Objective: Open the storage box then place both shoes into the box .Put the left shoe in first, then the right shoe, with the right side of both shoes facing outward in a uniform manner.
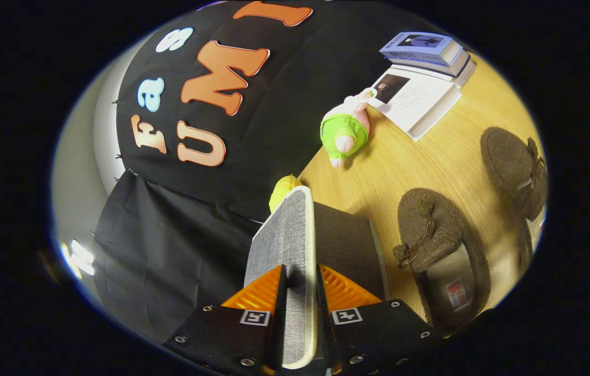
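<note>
The gripper is pinching the grey fabric lid of the storage box, both fingers pressing its edge and holding it upright; the two shoes are waiting on the wooden table, just right of the box. The thin lid may be slipping from the pinch, or the light box may be tipping and dragging if lifting goes too far.
</note>
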Motion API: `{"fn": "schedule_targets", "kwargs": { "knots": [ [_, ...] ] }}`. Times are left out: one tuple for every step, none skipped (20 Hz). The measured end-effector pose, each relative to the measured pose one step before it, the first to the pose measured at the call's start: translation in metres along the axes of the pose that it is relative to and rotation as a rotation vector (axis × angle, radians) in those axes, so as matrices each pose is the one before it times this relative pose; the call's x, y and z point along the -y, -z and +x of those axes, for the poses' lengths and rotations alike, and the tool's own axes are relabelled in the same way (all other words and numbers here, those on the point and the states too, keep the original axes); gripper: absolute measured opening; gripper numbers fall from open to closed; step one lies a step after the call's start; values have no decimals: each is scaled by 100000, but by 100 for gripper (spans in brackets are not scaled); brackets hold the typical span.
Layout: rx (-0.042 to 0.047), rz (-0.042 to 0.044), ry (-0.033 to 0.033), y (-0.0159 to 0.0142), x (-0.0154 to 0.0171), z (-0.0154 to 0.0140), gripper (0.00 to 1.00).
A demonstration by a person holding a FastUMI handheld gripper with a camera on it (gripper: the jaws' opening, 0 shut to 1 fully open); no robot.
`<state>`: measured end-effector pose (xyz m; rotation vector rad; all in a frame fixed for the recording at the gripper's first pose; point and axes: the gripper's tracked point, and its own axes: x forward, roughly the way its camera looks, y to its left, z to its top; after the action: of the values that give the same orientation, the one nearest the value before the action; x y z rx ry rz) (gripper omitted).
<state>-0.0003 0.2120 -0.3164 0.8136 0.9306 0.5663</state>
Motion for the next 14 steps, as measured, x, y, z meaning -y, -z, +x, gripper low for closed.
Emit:
{"fn": "schedule_targets", "kwargs": {
  "knots": [
    [1445, 234, -548, -475, -774, -336, 14],
    [1484, -128, -478, -477, -962, -239, 9],
    [1700, -1089, -127, -379, -911, -247, 4],
    [1081, -972, -506, -270, -1005, -61, 3],
    [822, -638, -1447, -203, -1278, -287, 2],
    [850, -561, -2156, -211, -1421, -190, 2],
    [718, -513, -1973, -233, -1425, 92, 2],
    [200, -596, -1090, -133, -1295, 284, 2],
    [48, -657, -584, -140, -1234, 269, 2],
    [498, -955, -907, -329, -1340, 326, 2],
    [613, -1033, -1384, -311, -1593, 334, 2],
    [1368, -1072, -922, -368, -1620, 472, 2],
    [1610, -1916, -220, -410, -1543, 492, 2],
    [858, -2572, -36, -104, -1399, 715, 2]
  ]
}}
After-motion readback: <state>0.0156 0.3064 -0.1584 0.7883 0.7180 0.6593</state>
